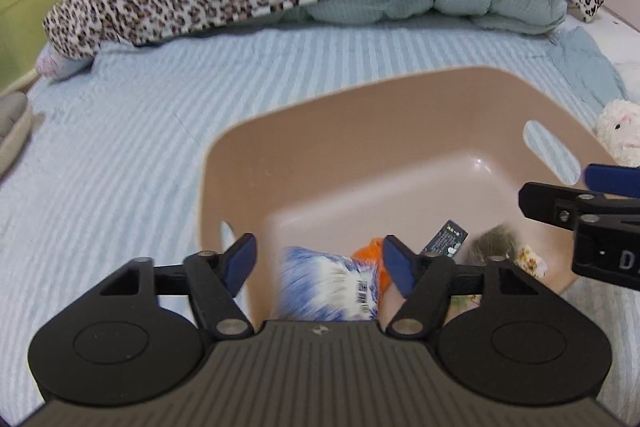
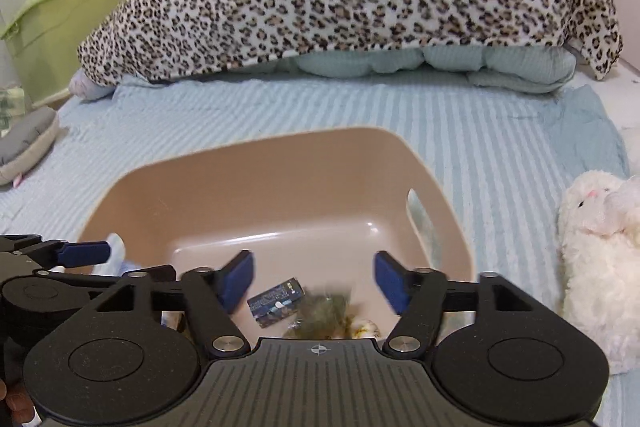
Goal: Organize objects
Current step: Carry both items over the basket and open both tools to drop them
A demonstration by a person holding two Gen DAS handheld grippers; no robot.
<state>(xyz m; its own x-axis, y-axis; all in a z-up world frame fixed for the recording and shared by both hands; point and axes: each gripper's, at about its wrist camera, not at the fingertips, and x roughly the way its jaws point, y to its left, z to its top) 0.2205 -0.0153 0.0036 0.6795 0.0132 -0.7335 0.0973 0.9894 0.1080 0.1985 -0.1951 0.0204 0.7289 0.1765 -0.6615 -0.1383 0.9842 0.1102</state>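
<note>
From the left wrist, the left gripper (image 1: 318, 259) hangs wide open and empty over the tan basin (image 1: 400, 99); a blurred blue-and-white packet (image 1: 328, 283) lies below.

From the right wrist, the right gripper (image 2: 314, 279) gapes empty above a small dark box (image 2: 276, 301) in the basin.

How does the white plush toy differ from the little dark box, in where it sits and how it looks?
The white plush toy lies on the striped bedsheet, outside the tan basin; the dark box lies inside it. The plush is large, fluffy and pale; the box is small, flat-sided and printed. Neither is gripped.
</note>
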